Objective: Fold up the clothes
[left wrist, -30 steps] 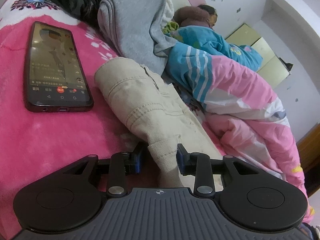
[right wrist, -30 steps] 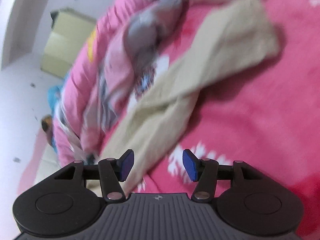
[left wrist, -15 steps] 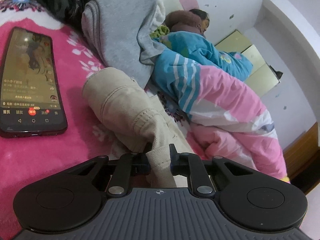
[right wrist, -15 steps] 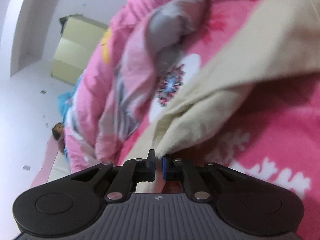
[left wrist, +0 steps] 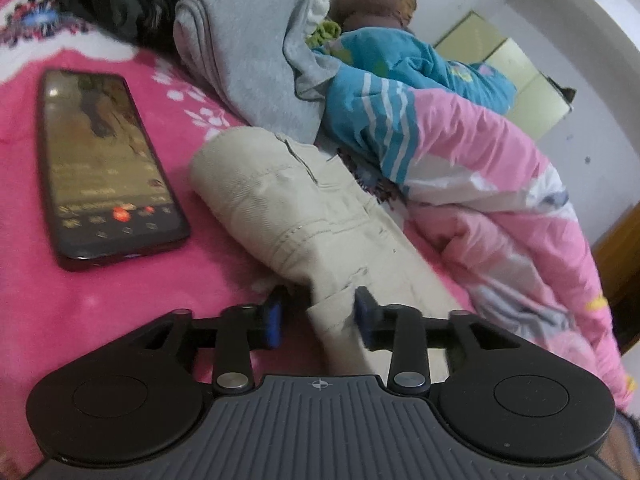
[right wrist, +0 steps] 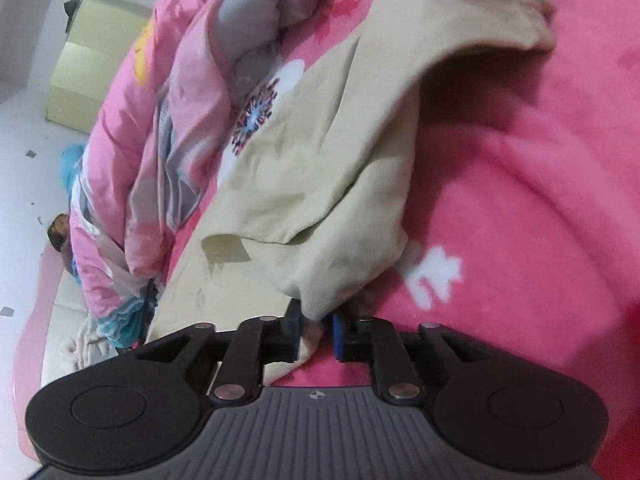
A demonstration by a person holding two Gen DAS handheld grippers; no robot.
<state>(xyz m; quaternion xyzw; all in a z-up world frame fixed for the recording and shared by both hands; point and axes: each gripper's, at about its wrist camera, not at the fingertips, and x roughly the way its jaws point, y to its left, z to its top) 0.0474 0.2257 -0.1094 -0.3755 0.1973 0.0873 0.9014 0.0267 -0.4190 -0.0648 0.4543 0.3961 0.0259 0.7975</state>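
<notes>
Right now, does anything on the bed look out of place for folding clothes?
Yes. A phone with its screen lit lies on the pink blanket, just left of the beige trousers, where folding could knock it. A rumpled quilt crowds the trousers' other side.

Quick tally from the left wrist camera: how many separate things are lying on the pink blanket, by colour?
Beige: 1, trousers
Grey: 1, sweatshirt
Black: 2, phone, dark clothes
Blue and pink: 1, quilt
Total: 5
</notes>
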